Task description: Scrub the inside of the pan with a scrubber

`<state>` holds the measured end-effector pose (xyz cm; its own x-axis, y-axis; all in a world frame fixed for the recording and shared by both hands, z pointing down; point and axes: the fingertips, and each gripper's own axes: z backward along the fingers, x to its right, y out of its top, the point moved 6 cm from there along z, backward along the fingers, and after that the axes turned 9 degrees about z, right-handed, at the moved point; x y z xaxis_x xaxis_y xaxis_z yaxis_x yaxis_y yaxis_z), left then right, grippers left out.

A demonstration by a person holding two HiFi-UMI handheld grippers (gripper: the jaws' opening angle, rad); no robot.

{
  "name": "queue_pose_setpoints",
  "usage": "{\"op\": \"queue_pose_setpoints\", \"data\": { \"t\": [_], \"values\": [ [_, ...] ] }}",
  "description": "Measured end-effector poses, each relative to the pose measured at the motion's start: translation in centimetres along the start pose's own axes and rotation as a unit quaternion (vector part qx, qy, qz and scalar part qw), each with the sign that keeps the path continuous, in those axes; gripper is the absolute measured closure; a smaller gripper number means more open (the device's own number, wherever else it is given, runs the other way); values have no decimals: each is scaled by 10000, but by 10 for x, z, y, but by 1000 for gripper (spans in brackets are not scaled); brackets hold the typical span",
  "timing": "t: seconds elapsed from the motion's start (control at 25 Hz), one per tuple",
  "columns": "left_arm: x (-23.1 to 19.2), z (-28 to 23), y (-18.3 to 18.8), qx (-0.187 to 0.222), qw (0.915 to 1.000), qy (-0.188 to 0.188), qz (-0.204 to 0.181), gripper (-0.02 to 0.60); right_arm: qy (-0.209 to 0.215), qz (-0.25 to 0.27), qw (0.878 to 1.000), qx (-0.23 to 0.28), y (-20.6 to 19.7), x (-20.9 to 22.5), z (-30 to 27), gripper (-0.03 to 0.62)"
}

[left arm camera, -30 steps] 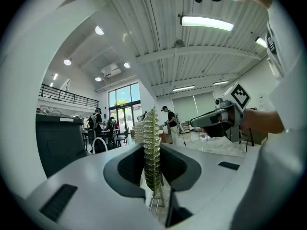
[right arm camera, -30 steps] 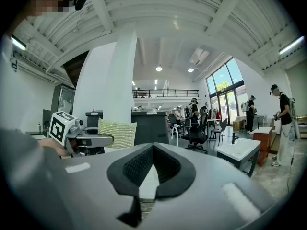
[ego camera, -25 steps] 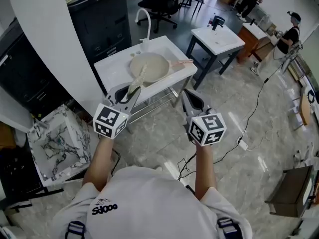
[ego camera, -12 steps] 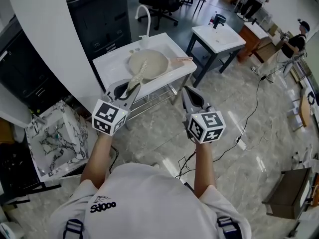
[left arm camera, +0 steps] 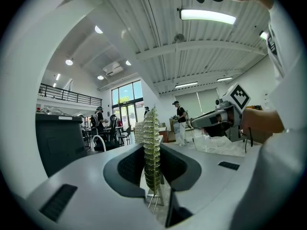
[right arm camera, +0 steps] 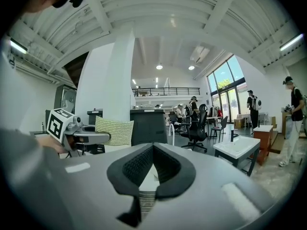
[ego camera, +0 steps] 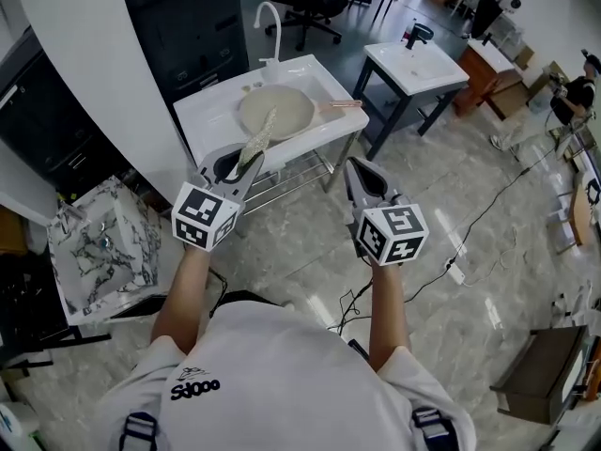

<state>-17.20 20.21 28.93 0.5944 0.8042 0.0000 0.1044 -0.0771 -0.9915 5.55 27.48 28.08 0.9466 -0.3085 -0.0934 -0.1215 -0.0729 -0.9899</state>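
A pale round pan [ego camera: 278, 110] with a wooden handle [ego camera: 344, 104] lies in the white sink table [ego camera: 202, 123], ahead of me. My left gripper [ego camera: 242, 167] is held in the air short of the sink's front edge, shut on a thin yellow-green scrubber [ego camera: 257, 143] that stands edge-on between its jaws [left arm camera: 152, 150]. The same scrubber [right arm camera: 114, 131] appears flat-on in the right gripper view. My right gripper [ego camera: 362, 175] hovers over the floor to the right of the sink. Its jaws [right arm camera: 152, 150] meet at the tips with nothing between them.
A curved white faucet [ego camera: 272, 26] rises at the sink's back. A second white sink table [ego camera: 413, 69] stands to the right. A black cabinet [ego camera: 188, 26] and a white column [ego camera: 84, 54] lie behind and left. A marble-patterned box [ego camera: 99, 252] sits at left, a cable [ego camera: 470, 233] on the floor.
Both grippers hold the same pose, the left still shut on the scrubber. The sink and pan have drifted slightly up and left in the head view as the camera moved.
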Motion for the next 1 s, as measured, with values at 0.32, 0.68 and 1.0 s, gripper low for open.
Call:
{"op": "queue_pose_setpoints", "data": {
  "t": [0.32,0.68,1.0],
  "values": [
    [22,-12,0,-82,9999,75,-59,505,138,-83,9999,-18,-12,20,13,585],
    [21,-36,-3,-105,9999,55,8,506,147,-153,9998,3,-16,41,3,585],
    [-3,-68,-6,-58,9999,53,106,505,119,-169,9997,-98,-22,63,-25,585]
  ]
}}
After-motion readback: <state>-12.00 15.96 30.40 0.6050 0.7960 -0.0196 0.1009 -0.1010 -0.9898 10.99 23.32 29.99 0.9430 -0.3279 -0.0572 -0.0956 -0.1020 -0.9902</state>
